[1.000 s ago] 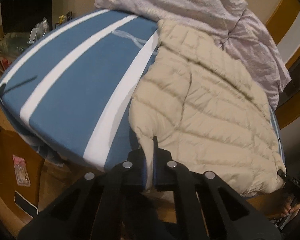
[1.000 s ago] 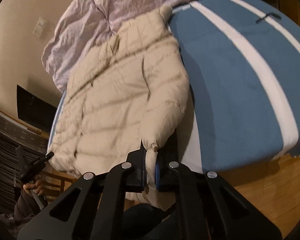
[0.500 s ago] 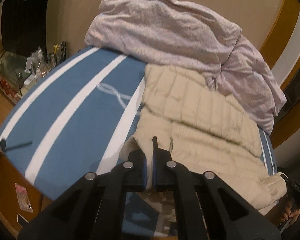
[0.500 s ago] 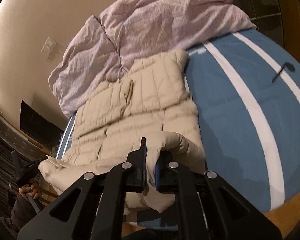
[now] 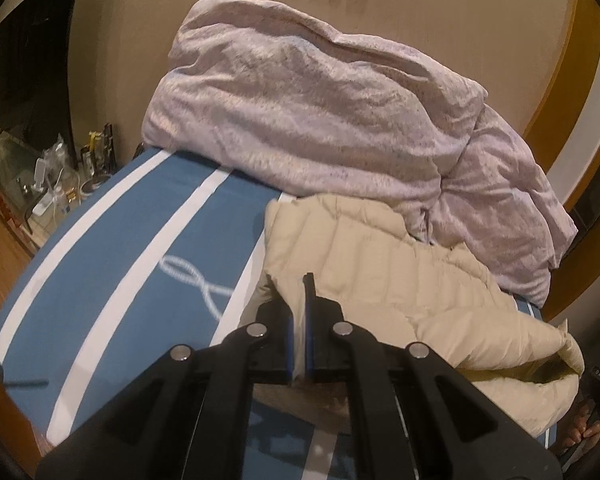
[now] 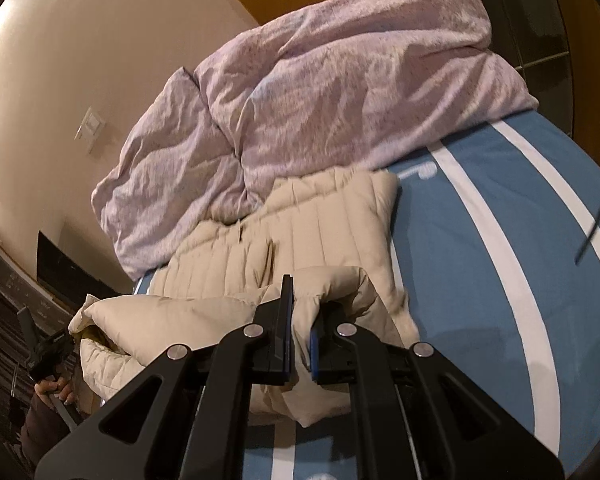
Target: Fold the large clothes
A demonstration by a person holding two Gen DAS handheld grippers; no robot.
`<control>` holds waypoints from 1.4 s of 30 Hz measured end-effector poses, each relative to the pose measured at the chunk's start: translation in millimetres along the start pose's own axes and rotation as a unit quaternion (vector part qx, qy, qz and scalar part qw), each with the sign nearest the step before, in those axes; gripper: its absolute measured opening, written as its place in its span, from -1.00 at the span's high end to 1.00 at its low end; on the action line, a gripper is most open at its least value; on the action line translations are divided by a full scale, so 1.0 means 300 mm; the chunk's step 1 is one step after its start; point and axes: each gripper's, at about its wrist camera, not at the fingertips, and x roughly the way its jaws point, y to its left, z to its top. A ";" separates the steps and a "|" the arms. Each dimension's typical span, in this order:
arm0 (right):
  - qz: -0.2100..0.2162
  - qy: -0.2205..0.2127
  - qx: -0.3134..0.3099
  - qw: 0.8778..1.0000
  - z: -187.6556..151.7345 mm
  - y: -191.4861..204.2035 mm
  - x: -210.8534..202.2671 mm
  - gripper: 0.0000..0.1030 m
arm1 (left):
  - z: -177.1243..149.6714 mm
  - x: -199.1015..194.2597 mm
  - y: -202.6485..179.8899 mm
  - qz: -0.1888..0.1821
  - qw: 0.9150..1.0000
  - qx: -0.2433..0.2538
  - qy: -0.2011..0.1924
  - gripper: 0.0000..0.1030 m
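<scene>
Black angular left gripper [image 5: 299, 336], right gripper [image 6: 300, 340] alike, silver rivets, blue-edged fingers [image 5: 289, 340] (thin pads)

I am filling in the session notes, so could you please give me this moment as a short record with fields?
surface: bed with a blue, white-striped cover
garment: beige quilted jacket, lying on the bed, its near edge lifted off the cover
left gripper: shut on the jacket's near edge
right gripper: shut on a puffy fold of the jacket
bedding: crumpled lilac duvet heaped at the far end of the bed, touching the jacket's far edge
fold stage: near part raised toward the far part, not yet laid down
</scene>
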 end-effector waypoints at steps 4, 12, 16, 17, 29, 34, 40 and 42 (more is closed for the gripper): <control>-0.007 -0.007 0.006 1.000 0.064 0.005 0.060 0.87 | 0.071 0.075 -0.027 0.005 1.000 0.008 0.000 0.92; -0.037 -0.005 0.023 0.999 0.160 -0.008 0.195 0.87 | 0.176 0.238 -0.055 0.011 1.000 0.016 0.015 0.92; -0.052 0.005 0.031 0.998 0.197 -0.023 0.267 0.87 | 0.206 0.327 -0.060 0.015 0.999 0.012 0.029 0.92; -0.055 0.008 0.033 0.998 0.206 -0.027 0.287 0.87 | 0.210 0.344 -0.061 0.016 0.999 0.012 0.032 0.92; -0.057 0.061 0.122 0.989 0.300 -0.153 0.531 0.81 | 0.251 0.600 -0.055 0.033 0.996 -0.026 0.080 0.89; -0.032 0.072 0.178 0.981 0.340 -0.216 0.598 0.41 | 0.283 0.689 -0.060 0.040 0.994 -0.043 0.096 0.76; -0.035 0.065 0.182 0.980 0.392 -0.229 0.646 0.05 | 0.317 0.772 -0.089 0.048 0.992 -0.040 0.106 0.38; -0.039 0.057 0.180 0.981 0.410 -0.228 0.642 -0.04 | 0.331 0.786 -0.100 0.053 0.992 -0.037 0.106 0.21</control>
